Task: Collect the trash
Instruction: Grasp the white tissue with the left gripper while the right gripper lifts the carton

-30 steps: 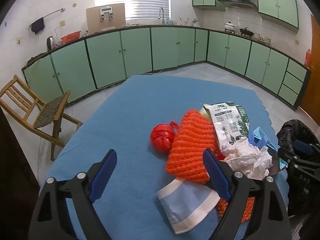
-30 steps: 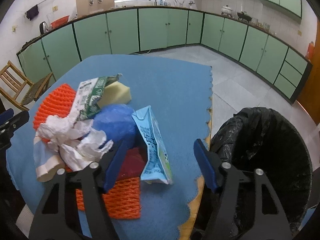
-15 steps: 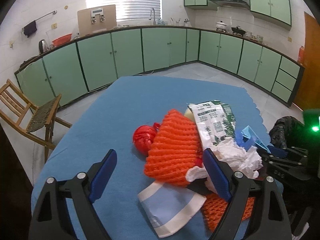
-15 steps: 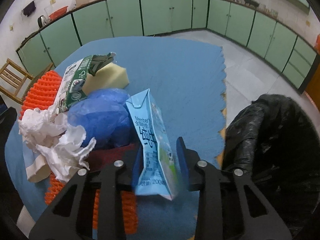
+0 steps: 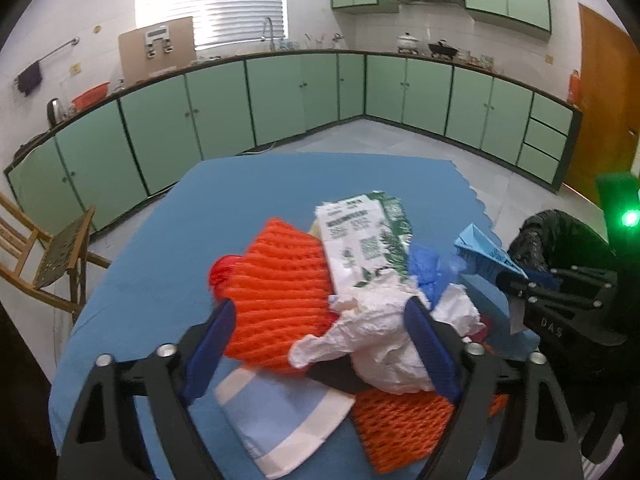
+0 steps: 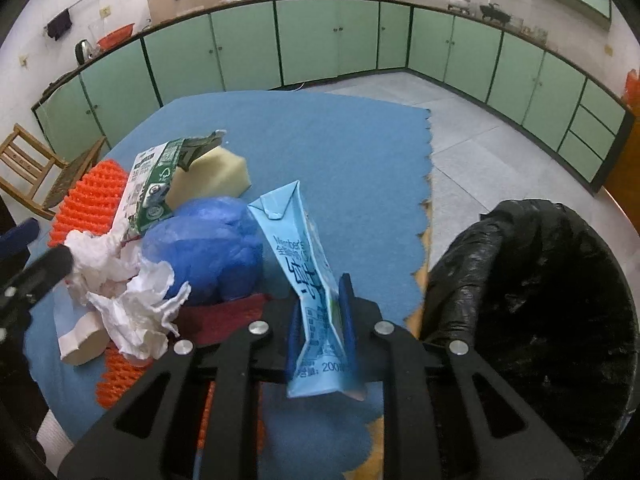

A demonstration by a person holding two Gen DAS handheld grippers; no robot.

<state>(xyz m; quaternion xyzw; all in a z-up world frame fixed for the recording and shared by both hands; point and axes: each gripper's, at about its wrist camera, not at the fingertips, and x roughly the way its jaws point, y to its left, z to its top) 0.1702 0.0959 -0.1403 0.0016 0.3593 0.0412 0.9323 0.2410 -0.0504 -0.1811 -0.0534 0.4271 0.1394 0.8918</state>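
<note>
Both cams sit low & close over the trash pile (image 5: 360, 312) on the blue mat (image 6: 340, 152), facing the green cabinets (image 5: 224, 108). L wrist cam looks from pile's near-left; R wrist cam from its right, next to black bin (image 6: 532, 300). The 2 views share pile, mat, cabinets, bin.

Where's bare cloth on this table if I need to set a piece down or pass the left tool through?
Free: the blue cloth beyond the sponge, to the table's far edge, and the strip left of the orange foam net. Crowded: the heap from that net across the crumpled tissue to the blue bag.
</note>
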